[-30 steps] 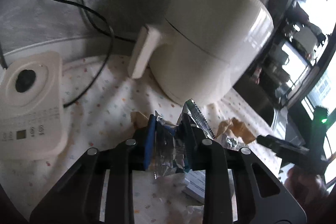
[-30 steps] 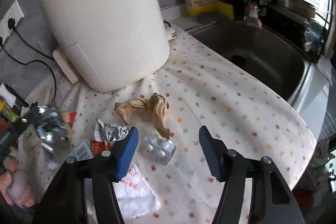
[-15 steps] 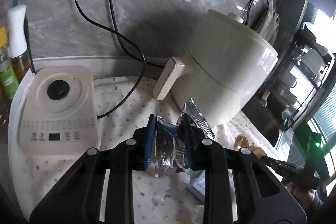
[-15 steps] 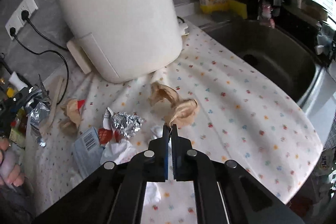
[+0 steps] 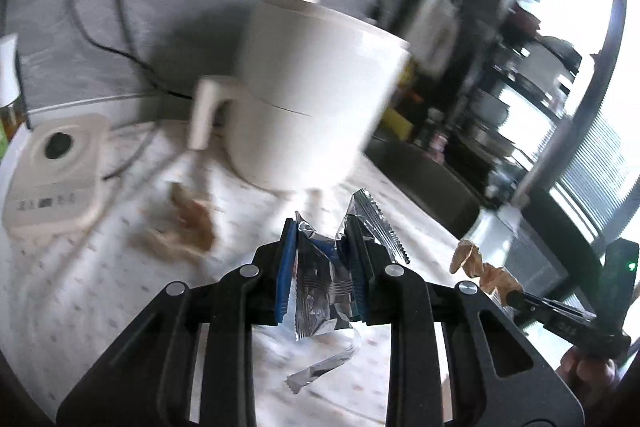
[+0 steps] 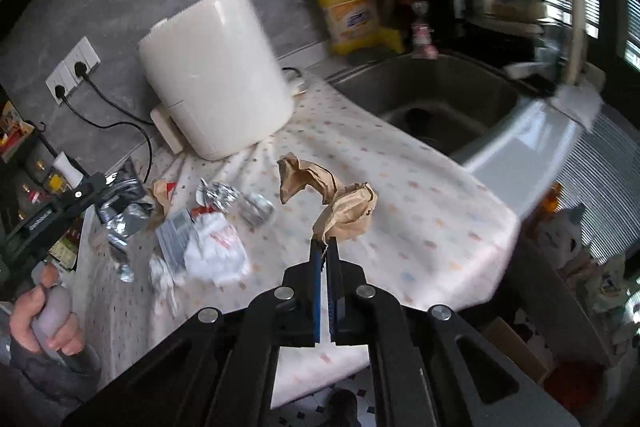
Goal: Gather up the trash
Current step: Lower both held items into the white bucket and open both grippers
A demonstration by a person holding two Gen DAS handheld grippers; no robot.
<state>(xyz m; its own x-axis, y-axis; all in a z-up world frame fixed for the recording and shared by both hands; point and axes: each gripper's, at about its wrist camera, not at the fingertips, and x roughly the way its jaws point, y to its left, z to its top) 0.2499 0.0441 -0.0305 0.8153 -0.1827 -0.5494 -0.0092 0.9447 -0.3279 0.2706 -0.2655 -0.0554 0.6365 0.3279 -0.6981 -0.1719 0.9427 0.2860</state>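
My left gripper (image 5: 322, 231) is shut on a silver foil wrapper (image 5: 320, 291) and holds it above the dotted cloth (image 5: 80, 307). My right gripper (image 6: 325, 247) is shut on a crumpled brown paper bag (image 6: 340, 199), lifted off the counter; the bag also shows at the right of the left wrist view (image 5: 480, 267). On the cloth remain a foil ball (image 6: 218, 195), a crumpled white wrapper (image 6: 216, 255), a barcode packet (image 6: 174, 235) and a brown scrap (image 6: 160, 195). My left gripper with the foil wrapper shows at the left of the right wrist view (image 6: 120, 211).
A white air fryer (image 6: 216, 83) stands at the back of the cloth. A steel sink (image 6: 432, 99) lies to the right, with a yellow detergent bottle (image 6: 350, 11) behind it. A white scale-like appliance (image 5: 56, 171) sits at the left. Black cords run to wall sockets (image 6: 72, 71).
My right gripper shut on the brown paper bag and lifted it off the cloth. My left gripper swung right and rose, still holding the foil wrapper.
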